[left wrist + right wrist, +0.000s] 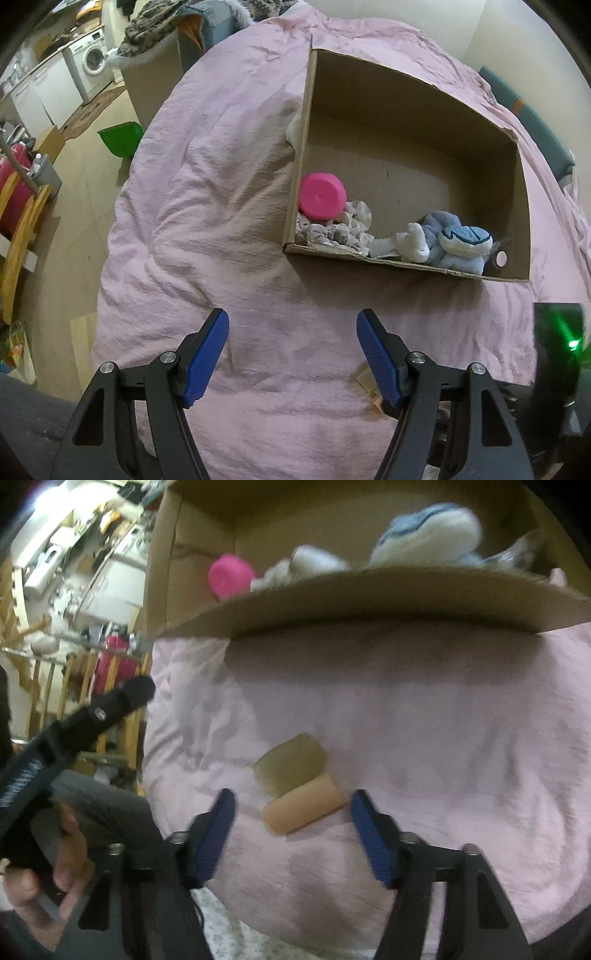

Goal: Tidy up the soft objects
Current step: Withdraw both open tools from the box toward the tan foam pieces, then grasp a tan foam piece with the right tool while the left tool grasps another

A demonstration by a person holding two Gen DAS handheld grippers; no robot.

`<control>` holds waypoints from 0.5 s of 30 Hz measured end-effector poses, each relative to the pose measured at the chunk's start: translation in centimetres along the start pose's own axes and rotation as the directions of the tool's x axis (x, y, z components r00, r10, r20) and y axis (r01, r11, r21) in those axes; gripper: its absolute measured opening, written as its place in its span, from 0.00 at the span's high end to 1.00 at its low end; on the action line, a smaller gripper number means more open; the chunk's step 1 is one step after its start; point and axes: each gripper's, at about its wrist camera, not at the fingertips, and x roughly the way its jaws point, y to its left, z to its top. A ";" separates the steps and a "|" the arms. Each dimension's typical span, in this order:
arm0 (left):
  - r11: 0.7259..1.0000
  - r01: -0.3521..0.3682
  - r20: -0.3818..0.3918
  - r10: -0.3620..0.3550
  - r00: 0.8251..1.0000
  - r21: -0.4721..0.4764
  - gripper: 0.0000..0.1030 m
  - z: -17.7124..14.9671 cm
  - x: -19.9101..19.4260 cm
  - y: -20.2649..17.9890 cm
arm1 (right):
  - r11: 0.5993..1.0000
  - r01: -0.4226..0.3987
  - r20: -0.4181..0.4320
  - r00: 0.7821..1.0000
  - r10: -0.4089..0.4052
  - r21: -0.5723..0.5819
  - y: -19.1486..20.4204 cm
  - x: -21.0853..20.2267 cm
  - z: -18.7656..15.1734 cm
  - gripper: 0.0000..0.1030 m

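Right gripper (291, 814) jaws stand apart, empty, straddling the peach foam roll (304, 805) lying slantwise on the pink bedspread (424, 720), nearer it than the left gripper (291, 332), also spread empty, short of the cardboard box (406, 264).

Blue ribbed pads on black arms mark the left gripper (291, 350) and right gripper (291, 829). Between the right jaws lie a peach sponge (304, 808) and an olive-tan sponge (290, 762). Beneath them spreads the pale pink duvet (221, 166). Beyond the jaws, the brown cardboard box (406, 162) holds a hot-pink round toy (321, 195) and a light-blue-and-white plush (458, 240).
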 end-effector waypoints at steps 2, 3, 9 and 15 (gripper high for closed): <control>1.000 -0.004 0.000 0.004 1.000 0.011 0.33 0.0 0.0 -0.2 | 0.999 0.039 -0.005 0.999 -0.039 -0.005 0.1 0.6 -0.1 0.55; 1.000 -0.006 -0.002 0.006 1.000 0.014 0.33 0.0 0.1 -0.2 | 0.999 0.049 -0.006 0.999 -0.049 -0.005 -0.1 0.8 0.0 0.62; 1.000 -0.011 -0.015 0.012 1.000 0.026 0.33 -0.1 0.6 -0.4 | 0.999 0.037 0.005 0.999 -0.037 -0.009 -0.2 0.1 -0.6 0.94; 0.997 -0.007 -0.035 0.010 0.999 0.075 0.33 -0.4 1.0 -1.1 | 0.999 0.013 0.107 0.994 -0.010 -0.031 0.0 -3.4 -0.6 0.95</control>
